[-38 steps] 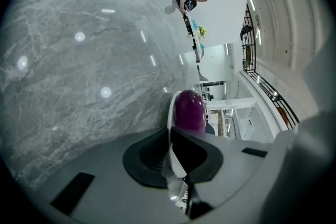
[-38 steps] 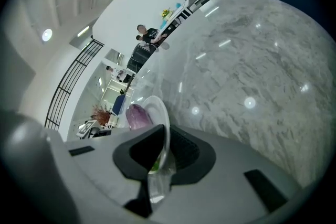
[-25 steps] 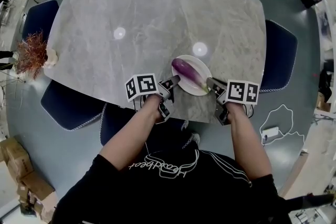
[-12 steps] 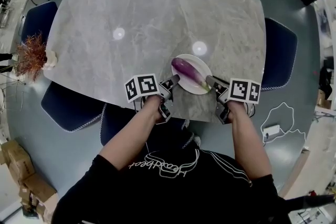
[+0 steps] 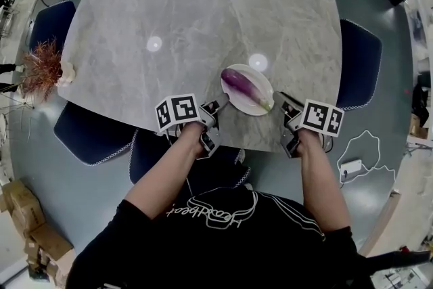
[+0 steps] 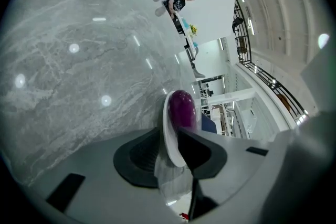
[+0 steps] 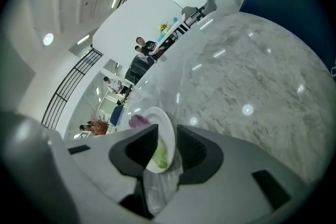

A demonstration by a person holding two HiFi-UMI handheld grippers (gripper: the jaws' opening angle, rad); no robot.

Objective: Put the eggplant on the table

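A purple eggplant (image 5: pixel 242 86) with a green stem end lies on a small white plate (image 5: pixel 238 105) near the front edge of the grey marble table (image 5: pixel 203 17). My left gripper (image 5: pixel 220 102) is at the plate's left rim. In the left gripper view its jaws are shut on the plate rim (image 6: pixel 169 139), with the eggplant (image 6: pixel 182 107) just beyond. My right gripper (image 5: pixel 279 99) sits just off the plate's right rim. In the right gripper view the jaws of the right gripper (image 7: pixel 167 128) stand apart, and the plate (image 7: pixel 163 128) and green stem show in the gap.
Blue chairs stand at the right (image 5: pixel 358 68), far left (image 5: pixel 44 24) and front left (image 5: pixel 91 135). A dried reddish plant (image 5: pixel 40 71) sits at the table's left edge. Cardboard boxes (image 5: pixel 27 227) and a white cable (image 5: pixel 348 169) lie on the floor.
My right gripper has drawn back to the right, off the plate's rim and the stem end. The left gripper stays on the plate's left rim.
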